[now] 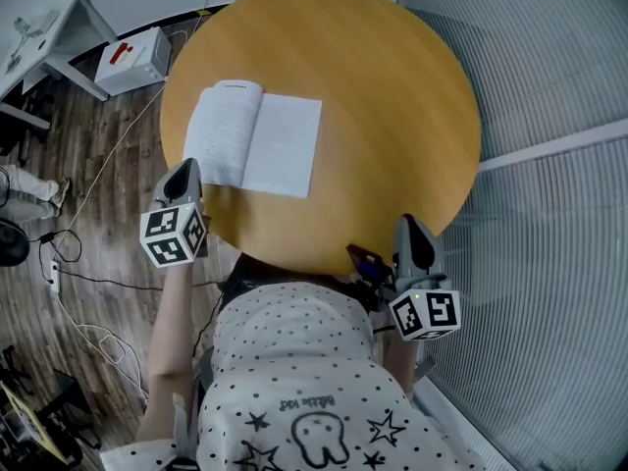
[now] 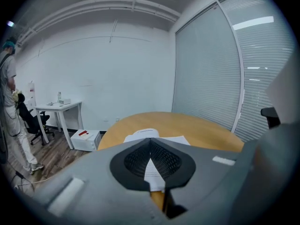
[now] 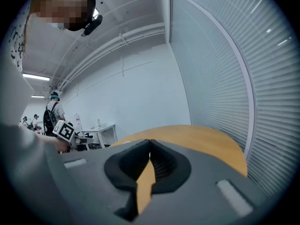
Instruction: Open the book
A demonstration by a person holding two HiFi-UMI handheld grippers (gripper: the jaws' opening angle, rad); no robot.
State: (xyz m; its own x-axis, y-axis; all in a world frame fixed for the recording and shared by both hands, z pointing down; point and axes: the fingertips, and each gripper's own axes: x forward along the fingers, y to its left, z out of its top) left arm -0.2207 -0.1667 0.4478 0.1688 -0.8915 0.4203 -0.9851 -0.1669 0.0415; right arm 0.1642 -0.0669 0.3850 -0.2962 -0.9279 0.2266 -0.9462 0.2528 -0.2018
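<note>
Wooden counter [image 1: 392,116] with the book [image 1: 255,137] lying open. Left gripper [image 1: 184,168] and right gripper [image 1: 411,224]: jaws clenched, empty. Opening appears done; next, merely stay clear.

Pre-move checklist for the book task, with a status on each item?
1. The book lies open, pages up: ok.
2. The left claw is shut, nothing in it: ok.
3. The right claw is shut, nothing in it: ok.
4. The book sits fully on the table: ok.
5. The right claw is well away from the book: ok.
6. The left claw is clear of the book's edge: cannot tell, since the head view shows it right beside that edge.
</note>
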